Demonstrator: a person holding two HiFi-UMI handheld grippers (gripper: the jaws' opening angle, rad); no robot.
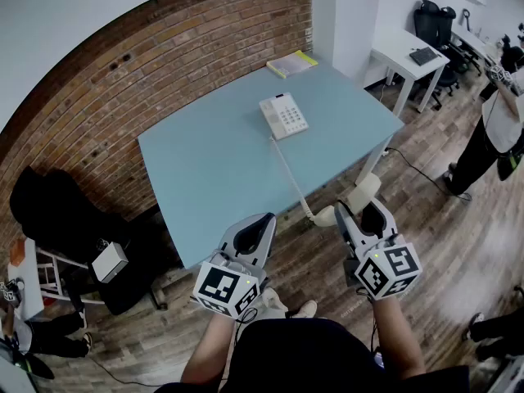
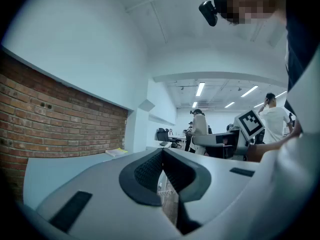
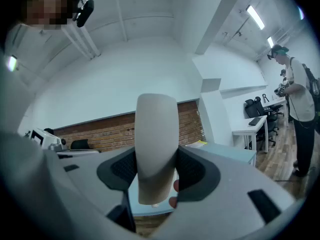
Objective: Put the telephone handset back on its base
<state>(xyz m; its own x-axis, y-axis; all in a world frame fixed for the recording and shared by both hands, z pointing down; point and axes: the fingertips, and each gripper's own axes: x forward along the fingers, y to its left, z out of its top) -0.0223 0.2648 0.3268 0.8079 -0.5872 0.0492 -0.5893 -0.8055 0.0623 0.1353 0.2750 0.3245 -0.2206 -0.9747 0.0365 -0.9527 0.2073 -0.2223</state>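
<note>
Holding handset (image 3: 156, 149) clamped between jaws of right gripper (image 1: 360, 214), low in head view, off near edge of blue surface (image 1: 213, 162). Base (image 1: 284, 115) sits upper centre on surface, well apart from handset; cord (image 1: 288, 170) runs between them. Left gripper (image 1: 255, 229) closed, nothing between jaws, idle at lower centre.

Judged step: carry phase, handset not yet over base. Next move calls for reach toward upper centre, handset aligned lengthwise with cradle, lowered, then released. Cord slack needs watching.
</note>
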